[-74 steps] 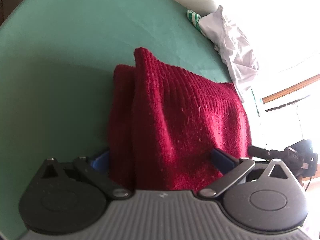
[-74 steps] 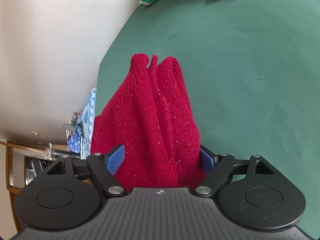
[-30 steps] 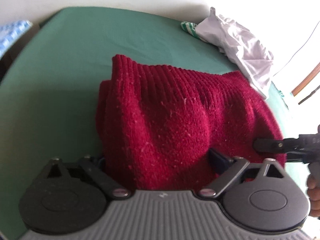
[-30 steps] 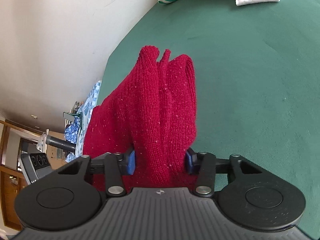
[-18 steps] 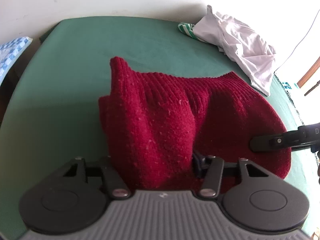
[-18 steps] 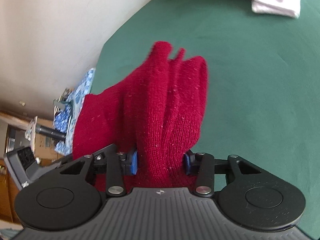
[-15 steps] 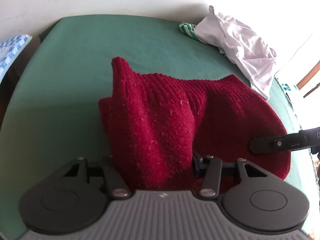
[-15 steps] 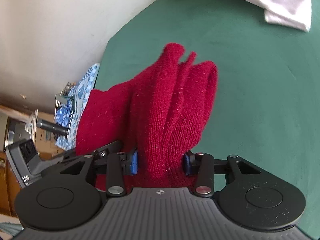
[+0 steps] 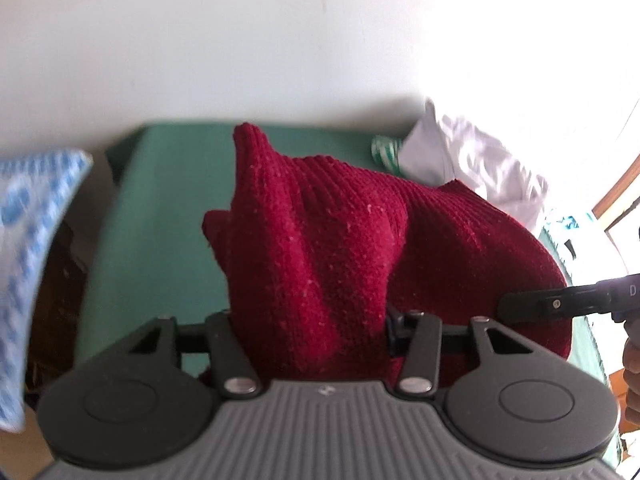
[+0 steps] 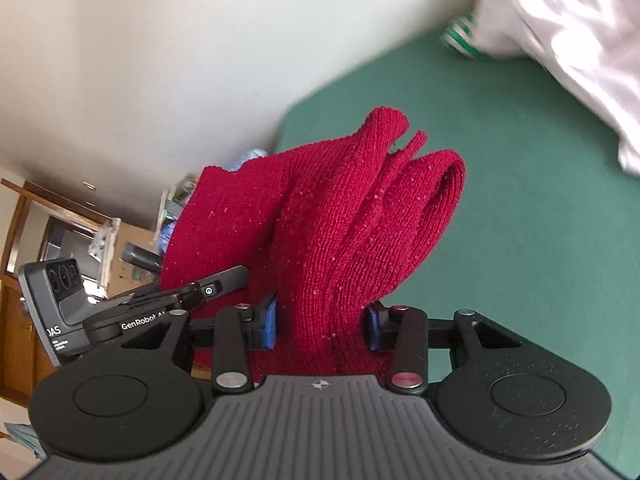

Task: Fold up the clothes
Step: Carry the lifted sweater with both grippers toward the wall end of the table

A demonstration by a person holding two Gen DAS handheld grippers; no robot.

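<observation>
A folded dark red knit sweater (image 9: pixel 320 248) hangs lifted above the green table (image 9: pixel 160 220), bunched between both grippers. My left gripper (image 9: pixel 312 324) is shut on one end of it, the knit filling the space between the fingers. In the right wrist view the same red sweater (image 10: pixel 352 232) rises in thick folds, and my right gripper (image 10: pixel 322 324) is shut on its other end, blue pads (image 10: pixel 268 324) pressed into the knit. The left gripper's body (image 10: pixel 140 304) shows at the left of the right view; the right gripper's finger (image 9: pixel 560 300) shows at the right of the left view.
A crumpled white garment (image 9: pixel 480 168) with a green-striped piece (image 9: pixel 386 152) lies at the table's far right; it is also the white garment (image 10: pixel 568 32) at upper right. A blue patterned cloth (image 9: pixel 28 240) hangs left. White wall behind, wooden furniture (image 10: pixel 20 248) beyond the table edge.
The left gripper closed onto the sweater's end. Both grippers then rose with the sweater, lifting it off the table; the wall now fills the upper views.
</observation>
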